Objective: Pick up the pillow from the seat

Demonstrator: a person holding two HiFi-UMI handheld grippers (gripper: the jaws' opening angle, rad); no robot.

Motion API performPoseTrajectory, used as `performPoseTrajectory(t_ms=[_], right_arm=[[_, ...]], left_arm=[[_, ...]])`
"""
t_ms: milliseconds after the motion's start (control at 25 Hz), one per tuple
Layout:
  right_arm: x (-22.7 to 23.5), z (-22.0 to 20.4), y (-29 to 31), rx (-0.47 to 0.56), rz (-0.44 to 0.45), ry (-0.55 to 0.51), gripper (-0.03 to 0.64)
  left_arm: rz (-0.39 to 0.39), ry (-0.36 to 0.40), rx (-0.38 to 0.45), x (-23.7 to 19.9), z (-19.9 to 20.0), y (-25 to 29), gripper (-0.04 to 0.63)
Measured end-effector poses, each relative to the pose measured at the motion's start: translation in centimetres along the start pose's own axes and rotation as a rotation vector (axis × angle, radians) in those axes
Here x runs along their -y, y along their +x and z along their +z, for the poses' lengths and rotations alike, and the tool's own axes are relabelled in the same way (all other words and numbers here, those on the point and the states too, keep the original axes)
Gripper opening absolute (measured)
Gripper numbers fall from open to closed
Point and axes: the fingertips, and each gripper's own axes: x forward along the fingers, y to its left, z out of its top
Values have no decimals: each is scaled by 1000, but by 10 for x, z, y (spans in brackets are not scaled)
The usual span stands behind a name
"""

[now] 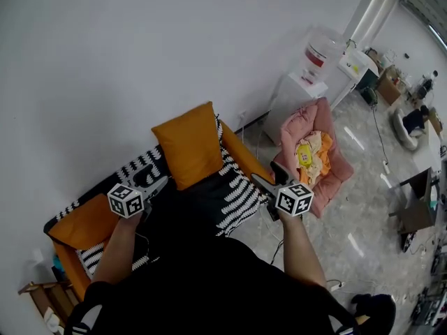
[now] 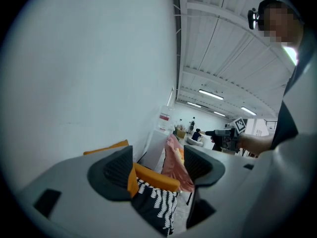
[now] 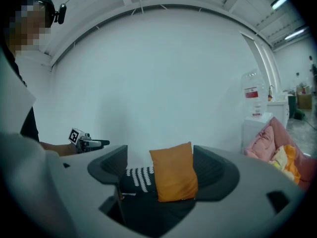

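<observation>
The left gripper has its jaws apart with nothing between them but air; past them I can see only the far end of the seat and its black-and-white throw. The right gripper is likewise spread and empty, and it is aimed so that the orange pillow sits framed in its gap, though well short of it. Both are held out level in front of the person, one to each side of the pillow, which looks to me like a two-sided approach: a soft, wide cushion is easier to lift pinched at both edges than from one corner.

The pillow stands upright at the back of the seat, leaning on the white wall, its lower edge resting on the dark cushion. Propped up like that, both its side edges are exposed, so neither claw should need to dig under it.

Further off to the right, a pink beanbag slumps against a white water dispenser, clear of the reach.
</observation>
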Motion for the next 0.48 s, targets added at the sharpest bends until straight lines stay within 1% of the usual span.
performPoseTrajectory(t_ms=[240,480], right_arm=[[-7,7,25,-7,-4,-3,405],[-17,9,45,-5,-11,-4,407]], left_arm=[[1,-7,6,-29,7,-3,327],[1,-10,-2,-51,6,-12,328]])
